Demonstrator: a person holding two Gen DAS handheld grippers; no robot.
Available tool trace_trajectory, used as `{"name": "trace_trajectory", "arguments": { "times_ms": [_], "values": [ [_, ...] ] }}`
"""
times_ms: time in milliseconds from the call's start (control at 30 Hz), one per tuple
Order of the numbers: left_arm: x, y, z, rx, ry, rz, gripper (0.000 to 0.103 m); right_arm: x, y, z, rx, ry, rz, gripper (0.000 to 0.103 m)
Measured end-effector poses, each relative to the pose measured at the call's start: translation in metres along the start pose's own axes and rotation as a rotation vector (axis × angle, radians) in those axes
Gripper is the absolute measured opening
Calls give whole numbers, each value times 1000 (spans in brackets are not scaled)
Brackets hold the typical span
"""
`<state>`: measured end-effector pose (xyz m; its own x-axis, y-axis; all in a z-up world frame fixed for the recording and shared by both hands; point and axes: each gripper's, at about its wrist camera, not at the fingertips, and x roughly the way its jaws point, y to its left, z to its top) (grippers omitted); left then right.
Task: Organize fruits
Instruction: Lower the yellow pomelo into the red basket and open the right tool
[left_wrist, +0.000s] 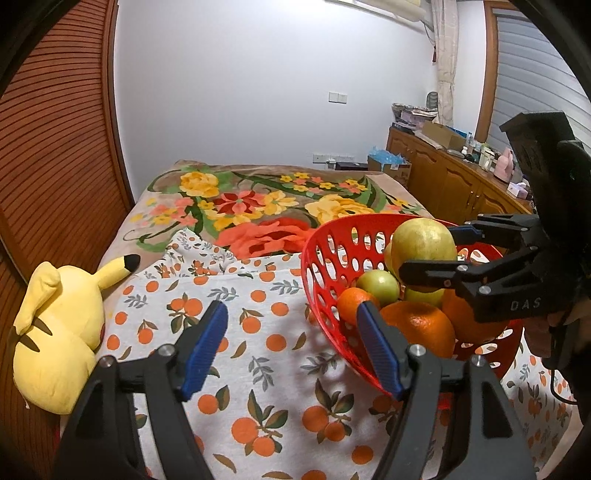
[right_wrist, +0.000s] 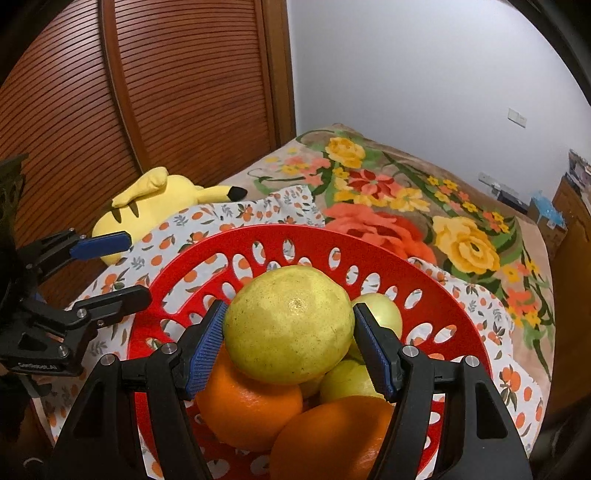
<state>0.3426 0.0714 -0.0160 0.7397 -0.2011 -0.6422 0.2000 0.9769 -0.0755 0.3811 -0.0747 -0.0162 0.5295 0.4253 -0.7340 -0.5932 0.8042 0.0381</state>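
Note:
A red perforated basket (left_wrist: 325, 266) (right_wrist: 295, 240) sits on an orange-print cloth (left_wrist: 240, 332) on the bed. It holds oranges (left_wrist: 421, 325) (right_wrist: 243, 406), small green fruits (left_wrist: 378, 284) and a large yellow-green pomelo (left_wrist: 424, 243) (right_wrist: 288, 325) on top. My right gripper (right_wrist: 288, 339) (left_wrist: 432, 251) has its blue pads against both sides of the pomelo. My left gripper (left_wrist: 291, 347) (right_wrist: 122, 266) is open and empty, over the cloth left of the basket.
A yellow plush toy (left_wrist: 59, 332) (right_wrist: 155, 199) lies at the cloth's left edge by the wooden slatted door (left_wrist: 55, 129). A floral blanket (left_wrist: 258, 199) covers the bed behind. A wooden cabinet (left_wrist: 450, 177) with clutter stands at the right.

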Motion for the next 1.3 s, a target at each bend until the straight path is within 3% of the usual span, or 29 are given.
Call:
{"name": "trace_trajectory", "arguments": {
  "times_ms": [667, 733, 967, 1300],
  "values": [
    [-13, 0, -5, 3, -2, 11, 72, 8, 7, -7, 1, 20, -17, 71],
    [-17, -2, -6, 6, -4, 13, 72, 6, 6, -6, 0, 7, -28, 74],
    [-28, -9, -11, 7, -13, 8, 72, -18, 5, -10, 13, -47, -42, 76],
    [-50, -39, -27, 36, -24, -32, 72, -93, -8, -54, 98, -156, -73, 76]
  ]
}}
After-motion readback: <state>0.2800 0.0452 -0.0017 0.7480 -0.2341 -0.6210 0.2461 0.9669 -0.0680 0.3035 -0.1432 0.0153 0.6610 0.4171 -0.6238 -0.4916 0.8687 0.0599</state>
